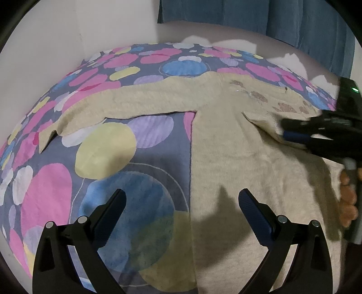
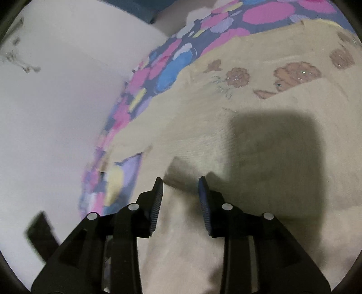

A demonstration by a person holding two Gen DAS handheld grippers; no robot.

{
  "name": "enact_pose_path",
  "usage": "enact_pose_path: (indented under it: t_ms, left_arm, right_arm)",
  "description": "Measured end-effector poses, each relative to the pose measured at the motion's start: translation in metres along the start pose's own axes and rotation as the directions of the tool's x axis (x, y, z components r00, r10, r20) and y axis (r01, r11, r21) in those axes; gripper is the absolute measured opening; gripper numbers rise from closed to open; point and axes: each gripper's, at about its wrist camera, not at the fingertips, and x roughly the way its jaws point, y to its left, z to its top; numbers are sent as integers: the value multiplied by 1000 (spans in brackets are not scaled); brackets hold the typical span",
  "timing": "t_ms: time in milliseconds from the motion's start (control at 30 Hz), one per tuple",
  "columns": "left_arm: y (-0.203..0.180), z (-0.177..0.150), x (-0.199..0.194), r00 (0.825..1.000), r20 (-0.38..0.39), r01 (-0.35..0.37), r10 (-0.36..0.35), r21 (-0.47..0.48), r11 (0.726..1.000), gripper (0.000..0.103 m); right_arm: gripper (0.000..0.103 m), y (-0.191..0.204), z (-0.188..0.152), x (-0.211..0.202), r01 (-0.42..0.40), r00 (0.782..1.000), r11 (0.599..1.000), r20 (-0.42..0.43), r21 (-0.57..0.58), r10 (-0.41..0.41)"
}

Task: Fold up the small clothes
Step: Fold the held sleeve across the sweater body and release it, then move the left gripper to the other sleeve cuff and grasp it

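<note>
A small beige sweater (image 1: 237, 140) with brown flower patches lies on a bedsheet (image 1: 108, 158) with coloured circles. One sleeve (image 1: 126, 101) stretches out to the left. My left gripper (image 1: 182, 201) is open and empty, low over the sweater's left side edge. My right gripper (image 1: 291, 133) comes in from the right over a folded-in sleeve (image 1: 262, 123). In the right wrist view the right gripper (image 2: 181, 185) is open, with the sleeve cuff (image 2: 178, 203) lying between its fingers, and the sweater's flowers (image 2: 294, 74) show ahead.
A white wall (image 1: 45, 45) stands at the far left and a blue curtain (image 1: 271, 18) hangs behind the bed. The person's hand (image 1: 346, 196) shows at the right edge. A dark object (image 2: 40, 233) sits low at the left in the right wrist view.
</note>
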Motion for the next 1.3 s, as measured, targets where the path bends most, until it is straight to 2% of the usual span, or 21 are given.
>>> enact_pose_path:
  t_ms: [100, 233, 333, 400, 467, 500, 600, 667, 733, 900, 1067, 1200, 1300]
  left_arm:
    - [1, -1, 1, 1000, -2, 1, -1, -5, 1000, 99]
    - [3, -1, 5, 1000, -9, 0, 0, -11, 1000, 99]
    - [4, -1, 6, 1000, -10, -1, 1, -13, 1000, 99]
    - [4, -1, 7, 1000, -10, -2, 2, -15, 1000, 99]
    - [5, -1, 9, 1000, -12, 0, -1, -20, 1000, 99]
    - [6, -1, 10, 1000, -14, 3, -3, -23, 1000, 99]
    - [7, -2, 14, 1000, -20, 2, -2, -28, 1000, 99]
    - [10, -2, 17, 1000, -25, 1, -2, -33, 999, 99]
    - [13, -2, 20, 1000, -29, -3, 2, -41, 999, 99]
    - [26, -1, 24, 1000, -22, -5, 4, -72, 997, 99]
    - [44, 0, 36, 998, -48, 27, -34, -128, 991, 99]
    - [41, 0, 38, 998, -53, 16, -21, -94, 995, 99]
    - [45, 1, 35, 998, -48, 46, -51, -94, 995, 99]
  right_arm:
    - [41, -18, -2, -43, -20, 998, 999, 62, 31, 18]
    - [47, -51, -6, -112, 6, 985, 998, 173, 67, -17]
    - [59, -84, -13, -168, 34, 961, 994, 271, 108, -62]
    - [67, -111, -20, -204, 40, 936, 986, 340, 163, -94]
    - [69, -136, -27, -225, 8, 922, 976, 375, 219, -92]
    - [69, -147, -31, -231, -19, 923, 971, 377, 240, -75]
    - [72, -170, -41, -230, -31, 937, 959, 342, 280, -70]
    - [71, -179, -45, -226, -47, 934, 962, 353, 269, -53]
    - [71, -179, -44, -227, -55, 933, 971, 360, 231, -33]
    - [76, -168, -41, -219, 16, 940, 984, 333, 175, -75]
    - [80, -166, -39, -216, 9, 938, 988, 341, 155, -62]
    - [85, -165, -41, -216, 12, 939, 991, 340, 132, -57]
    - [89, -164, -40, -215, 21, 942, 993, 331, 113, -58]
